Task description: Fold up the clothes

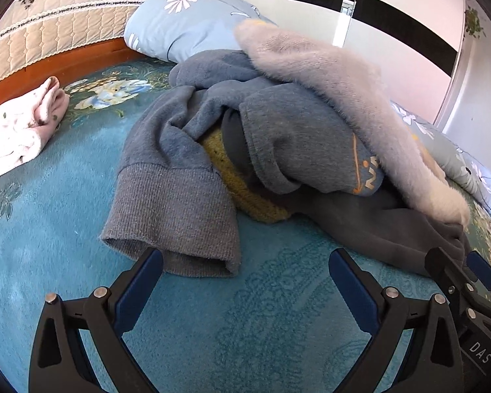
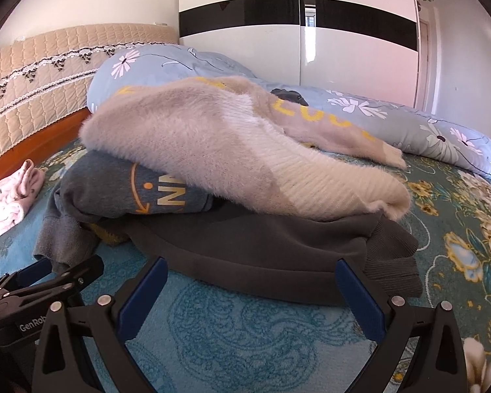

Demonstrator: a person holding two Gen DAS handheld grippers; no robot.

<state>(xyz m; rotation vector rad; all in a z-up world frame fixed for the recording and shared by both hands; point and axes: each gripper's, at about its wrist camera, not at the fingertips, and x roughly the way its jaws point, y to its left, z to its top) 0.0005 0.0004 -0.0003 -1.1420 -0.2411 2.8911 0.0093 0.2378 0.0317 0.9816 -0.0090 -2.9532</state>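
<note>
You are working over a bed covered by a teal floral blanket (image 1: pixel 65 216), with a quilted beige headboard (image 1: pixel 59 23) behind and a white wardrobe with a black band (image 2: pixel 298 16) along the far wall. The pile of clothes (image 1: pixel 278 137) lies heaped in the middle of the bed, just ahead of both claws. On top sits a fluffy pale grey and cream sweater (image 2: pixel 212 150), draped across a blue-grey sweatshirt (image 1: pixel 186 144) whose ribbed hem (image 1: pixel 173 216) spills toward you, its lower edge just in front of the left claw (image 1: pixel 245 268). A yellow knit piece (image 1: pixel 245 193) peeks from under the sweatshirt, and a dark grey garment (image 2: pixel 262 252) lies at the bottom, its front edge running between the right claw's fingers. Your left claw is spread wide and holds nothing; your right claw (image 2: pixel 252 278) is likewise spread wide and empty, its fingertips at the dark garment's edge, though you cannot tell whether they touch it. Bare blanket lies in front of the pile beneath both claws, and more stretches to the left of it. A pink-white cloth (image 1: pixel 19 131) lies well apart at the left, near the headboard. A light blue flowered pillow (image 2: pixel 167 65) runs behind the pile.
</note>
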